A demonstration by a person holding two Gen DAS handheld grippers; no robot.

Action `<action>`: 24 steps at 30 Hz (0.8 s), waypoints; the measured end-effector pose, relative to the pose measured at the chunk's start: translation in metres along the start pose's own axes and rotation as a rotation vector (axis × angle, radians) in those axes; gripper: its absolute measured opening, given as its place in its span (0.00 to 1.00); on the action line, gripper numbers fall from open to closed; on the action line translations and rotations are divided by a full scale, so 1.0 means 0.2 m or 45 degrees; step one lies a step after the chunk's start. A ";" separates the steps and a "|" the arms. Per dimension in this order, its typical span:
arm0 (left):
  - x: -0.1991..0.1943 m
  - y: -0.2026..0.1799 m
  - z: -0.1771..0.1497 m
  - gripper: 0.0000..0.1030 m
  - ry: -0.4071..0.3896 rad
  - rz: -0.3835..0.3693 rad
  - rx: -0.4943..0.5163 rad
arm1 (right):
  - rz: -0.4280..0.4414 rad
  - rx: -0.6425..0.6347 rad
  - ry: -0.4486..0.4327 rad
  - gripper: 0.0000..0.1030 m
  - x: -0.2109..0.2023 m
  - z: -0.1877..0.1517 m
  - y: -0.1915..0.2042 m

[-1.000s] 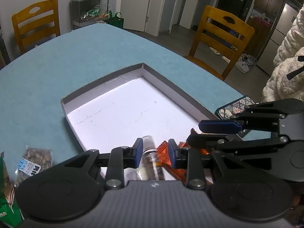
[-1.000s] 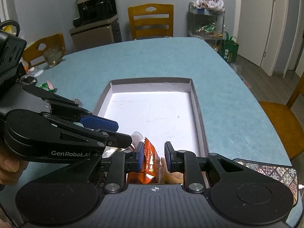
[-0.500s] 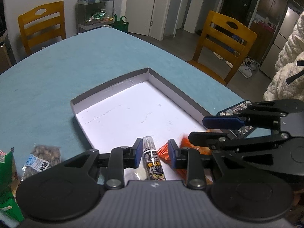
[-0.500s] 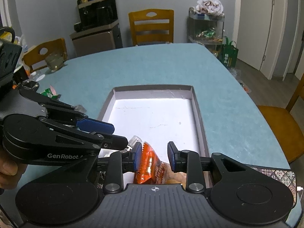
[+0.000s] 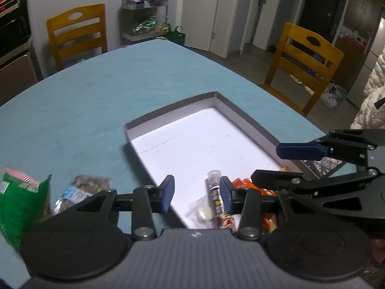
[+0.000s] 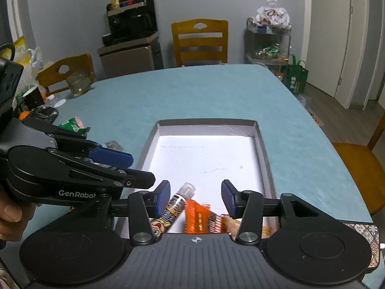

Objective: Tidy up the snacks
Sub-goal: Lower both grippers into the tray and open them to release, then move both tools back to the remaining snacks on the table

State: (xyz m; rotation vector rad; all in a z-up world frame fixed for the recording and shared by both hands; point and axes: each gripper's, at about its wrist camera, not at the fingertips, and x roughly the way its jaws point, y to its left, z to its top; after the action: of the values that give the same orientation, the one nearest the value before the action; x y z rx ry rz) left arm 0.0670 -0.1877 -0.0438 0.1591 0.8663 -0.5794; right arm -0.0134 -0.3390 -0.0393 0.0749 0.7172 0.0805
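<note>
Room, left wrist view: teal-covered table [image 5: 120, 91], wooden chairs [image 5: 77, 33] beyond it, wire rack [image 5: 144, 19] against the wall.
Tray: shallow grey box [image 5: 250, 122] with white floor, lying flat on the table.
Left gripper [image 5: 196, 190]: fingers [image 5: 167, 191] opening, about halfway apart, gripping nothing; over the tray's near left edge.
Tube snack [image 5: 215, 192]: lying in the tray just beside the right-hand finger, not pinched.
Orange packets [image 5: 243, 184]: in the tray's near corner, right of the tube.
Outside the tray: green bag [image 5: 21, 200] and clear nut packet [image 5: 84, 187] on the table, left.
Right gripper [image 5: 276, 163]: seen from the side, over the tray's right rim.

Room, right wrist view: same table [image 6: 192, 91], chair [image 6: 199, 41], cabinet with appliance [image 6: 130, 48].
Right gripper [image 6: 196, 200]: fingers [image 6: 228, 198] opening, moderately apart, holding nothing.
Tube snack [image 6: 176, 203] and orange packets [image 6: 199, 216]: lying in the tray [image 6: 263, 154] below the gap, blurred.
Left gripper [image 6: 134, 168]: at left, with a hand [image 6: 9, 214] on it.
</note>
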 end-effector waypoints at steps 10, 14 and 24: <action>-0.11 0.13 -0.10 0.41 0.010 0.083 -0.073 | 0.076 -0.077 0.015 0.51 0.05 0.03 0.14; -0.15 0.18 -0.14 0.41 0.017 0.114 -0.106 | 0.106 -0.104 0.021 0.52 0.07 0.04 0.19; -0.23 0.30 -0.23 0.44 0.025 0.193 -0.193 | 0.181 -0.182 0.042 0.57 0.13 0.07 0.33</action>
State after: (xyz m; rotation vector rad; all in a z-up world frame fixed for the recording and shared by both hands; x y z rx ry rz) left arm 0.0448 -0.1023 -0.0449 0.0922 0.9054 -0.3694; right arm 0.0126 -0.2707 -0.0397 -0.0122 0.7364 0.2690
